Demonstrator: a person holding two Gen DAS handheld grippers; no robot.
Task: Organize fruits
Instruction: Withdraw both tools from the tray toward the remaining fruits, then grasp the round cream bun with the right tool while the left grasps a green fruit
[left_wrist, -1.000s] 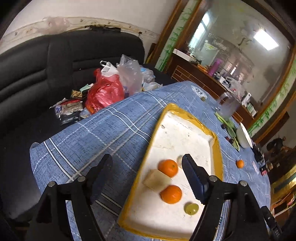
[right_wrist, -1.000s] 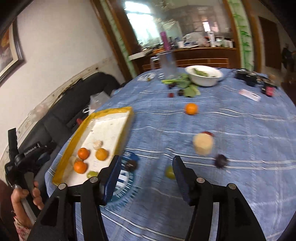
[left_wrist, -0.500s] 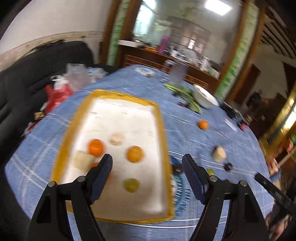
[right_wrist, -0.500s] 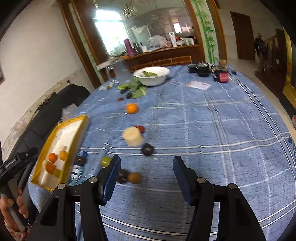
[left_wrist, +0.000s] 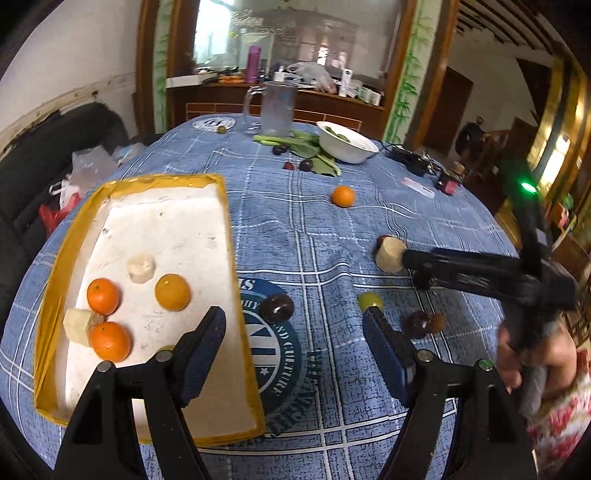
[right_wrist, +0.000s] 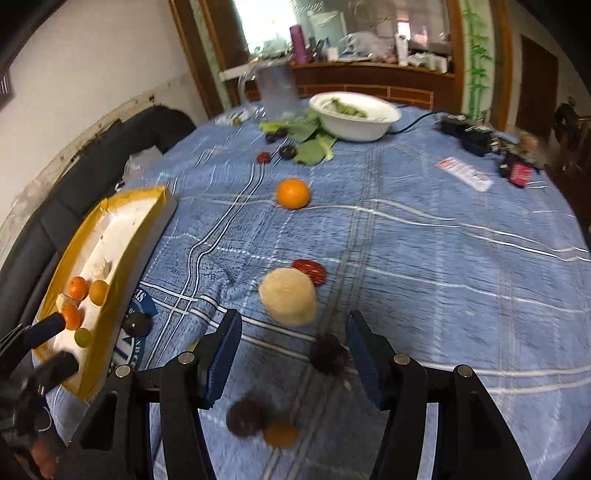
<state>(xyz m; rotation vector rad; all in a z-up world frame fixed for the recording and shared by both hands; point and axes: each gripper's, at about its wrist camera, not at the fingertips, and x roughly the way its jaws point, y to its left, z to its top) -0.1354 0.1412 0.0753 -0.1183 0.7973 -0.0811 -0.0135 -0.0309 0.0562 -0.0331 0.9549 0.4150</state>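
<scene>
Over the last second the right gripper (right_wrist: 293, 343), jaws apart and empty, has closed on the pale fruit chunk (right_wrist: 288, 301) at its 12 o'clock, likely the next pick for the yellow tray (left_wrist: 225, 206), while the left gripper (left_wrist: 293, 349) hovers open beside it

A round table under a blue checked cloth (left_wrist: 369, 221) fills the frame: tray (left_wrist: 218, 236) lower left, bowl (left_wrist: 347, 146) and jug (left_wrist: 275, 109) top centre, orange (left_wrist: 342, 195) and plum (left_wrist: 277, 308) mid-cloth.

Woven cloth tablecloth (left_wrist: 369, 229), glossy ceramic bowl (left_wrist: 347, 142)
</scene>
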